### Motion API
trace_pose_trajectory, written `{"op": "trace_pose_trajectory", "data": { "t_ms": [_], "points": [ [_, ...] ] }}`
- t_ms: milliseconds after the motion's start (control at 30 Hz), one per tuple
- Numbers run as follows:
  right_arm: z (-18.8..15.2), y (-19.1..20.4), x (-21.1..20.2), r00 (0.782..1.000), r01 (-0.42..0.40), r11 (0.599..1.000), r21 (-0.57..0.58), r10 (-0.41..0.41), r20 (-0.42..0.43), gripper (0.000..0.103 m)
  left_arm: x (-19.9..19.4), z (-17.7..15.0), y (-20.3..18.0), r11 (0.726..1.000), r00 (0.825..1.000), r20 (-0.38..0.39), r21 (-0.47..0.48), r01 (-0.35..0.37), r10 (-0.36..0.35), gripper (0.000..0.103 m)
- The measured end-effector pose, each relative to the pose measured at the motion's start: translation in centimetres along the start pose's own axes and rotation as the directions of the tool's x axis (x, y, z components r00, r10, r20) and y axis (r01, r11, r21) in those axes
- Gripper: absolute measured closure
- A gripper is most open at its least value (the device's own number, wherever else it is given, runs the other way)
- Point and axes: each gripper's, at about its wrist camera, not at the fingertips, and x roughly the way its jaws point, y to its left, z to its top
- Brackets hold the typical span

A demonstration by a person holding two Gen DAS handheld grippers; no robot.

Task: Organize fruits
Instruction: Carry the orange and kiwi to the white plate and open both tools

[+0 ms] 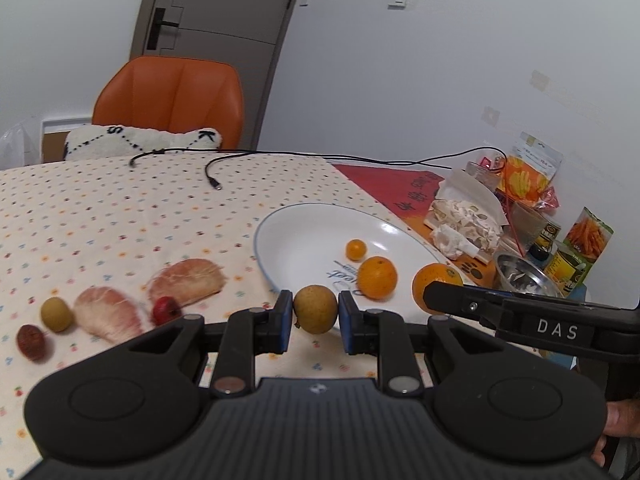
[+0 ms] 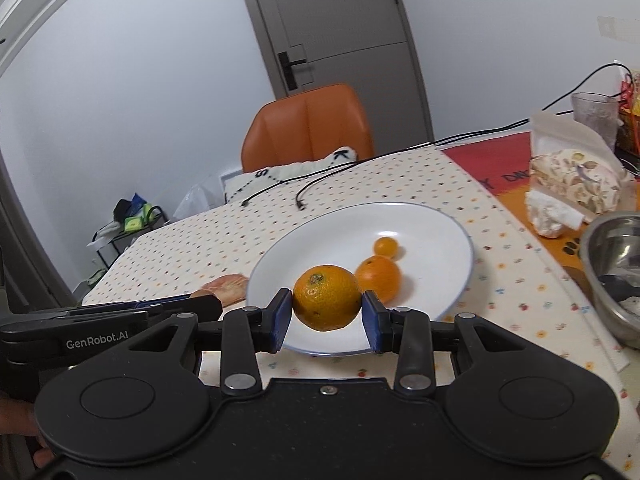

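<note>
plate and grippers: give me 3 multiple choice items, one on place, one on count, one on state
1. Where is the pomelo segment?
A. on the plate
B. on the cloth left of the plate
C. in the steel bowl

2. How many fruits lie in the white plate?
A. two
B. four
C. none

3. What does the right gripper hold?
A. nothing
B. a cable
C. the orange

Answers: 1 B, it lies on the dotted cloth. 2 A, the mandarin and small kumquat. 3 C, both fingers press its sides, while the left gripper grips the longan.
</note>
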Motion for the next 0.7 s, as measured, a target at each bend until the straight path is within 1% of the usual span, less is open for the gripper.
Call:
{"op": "trace_pose_trajectory", "data": {
  "t_ms": [367,500,633,700],
  "points": [
    [0.3,-2.5,-0.8,0.998,0.057,0.998,0.028,-0.057,0.014,0.067,2.6,0.6,-1.9,0.999,0.999,-0.011,0.018,0.044,-0.044,0.08],
    [0.3,-3.2,-1.3,0.997,0.079,0.996,0.031,-0.079,0.015,0.067,3.8,0.7,-2.4,0.998,0.998,-0.017,0.009,0.058,-0.057,0.08],
    [0.7,-3.9,-1.5,0.995,0.097,0.995,0.036,-0.098,0.021,0.067,4.7,0.7,-2.6,0.998,0.998,-0.026,-0.007,0.061,-0.061,0.08],
    [0.9,-4.1,-1.6,0.995,0.1,0.994,0.038,-0.101,0.024,0.067,5.0,0.7,-2.6,0.999,0.998,-0.028,-0.015,0.048,-0.049,0.08]
  ]
}}
